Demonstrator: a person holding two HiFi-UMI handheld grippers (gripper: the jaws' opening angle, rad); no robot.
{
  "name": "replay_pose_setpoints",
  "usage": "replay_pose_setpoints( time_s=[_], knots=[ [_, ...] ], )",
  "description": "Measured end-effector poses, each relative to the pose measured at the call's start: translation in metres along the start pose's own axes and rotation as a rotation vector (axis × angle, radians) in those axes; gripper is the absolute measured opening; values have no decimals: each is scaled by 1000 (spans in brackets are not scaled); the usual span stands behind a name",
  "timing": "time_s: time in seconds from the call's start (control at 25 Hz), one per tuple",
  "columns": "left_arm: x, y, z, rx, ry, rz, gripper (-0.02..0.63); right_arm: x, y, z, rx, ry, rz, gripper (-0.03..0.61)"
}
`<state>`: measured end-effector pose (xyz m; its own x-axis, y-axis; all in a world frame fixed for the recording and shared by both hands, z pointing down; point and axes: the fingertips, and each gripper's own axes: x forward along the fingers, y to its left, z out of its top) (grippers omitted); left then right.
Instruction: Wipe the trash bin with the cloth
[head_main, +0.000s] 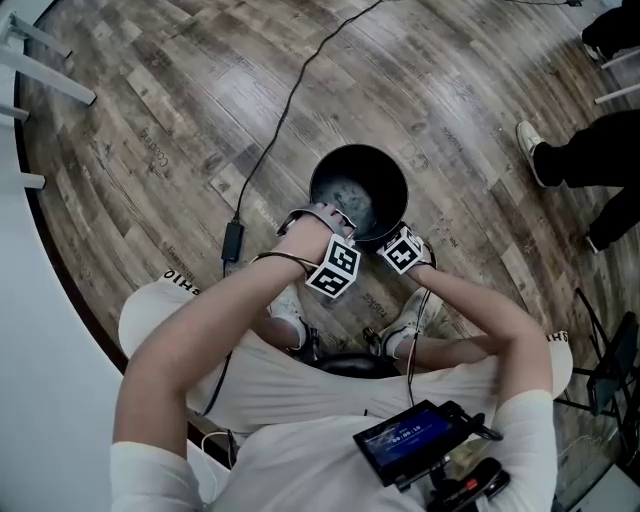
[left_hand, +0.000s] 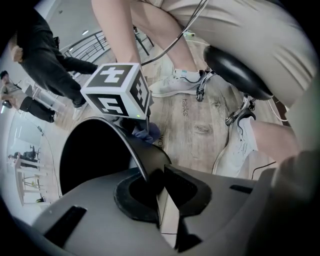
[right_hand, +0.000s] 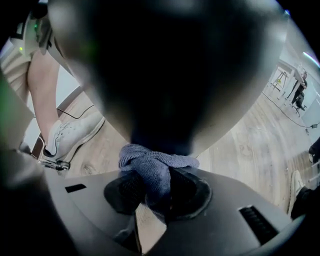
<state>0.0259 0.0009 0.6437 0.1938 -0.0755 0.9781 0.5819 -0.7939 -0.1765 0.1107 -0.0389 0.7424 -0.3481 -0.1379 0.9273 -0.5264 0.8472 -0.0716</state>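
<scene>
The biggest risk sits with the trash bin (head_main: 328, 168) itself. It looks light and stands free on the wooden floor (head_main: 150, 120), steadied only by the left gripper (left_hand: 152, 182), whose jaws are pinched tight on the thin rim at about the bin's 7 o'clock. A hard push from the wiping side could, I judge, tip or skid the bin, or peel the rim out of that narrow bite.

The lesser risk is the cloth (right_hand: 152, 167). The right gripper (right_hand: 155, 192) has its jaws pressed onto a bunched wad of it at about the bin's 5 o'clock, up against the outer wall just under the rim. Dragged along the wall, the wad could roll or work loose, so that bare jaw rather than fabric rubs the bin — and only a small patch of cloth meets the surface anyway.

The bin is the only container. In the head view its inside holds nothing loose that I can make out — the bottom shows pale greyish mottling, and I cannot tell whether that is dirt or glare.
</scene>
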Motion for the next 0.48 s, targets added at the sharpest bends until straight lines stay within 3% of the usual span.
replay_pose_setpoints(
  time_s=[0.32,0.48],
  knots=[
    [1,3,-2,6,2,0,51,51,-1,-17,44,27,-24,104],
    [2,0,0,1,-1,-8,51,74,5,-29,117,59,-14,104]
  ],
)
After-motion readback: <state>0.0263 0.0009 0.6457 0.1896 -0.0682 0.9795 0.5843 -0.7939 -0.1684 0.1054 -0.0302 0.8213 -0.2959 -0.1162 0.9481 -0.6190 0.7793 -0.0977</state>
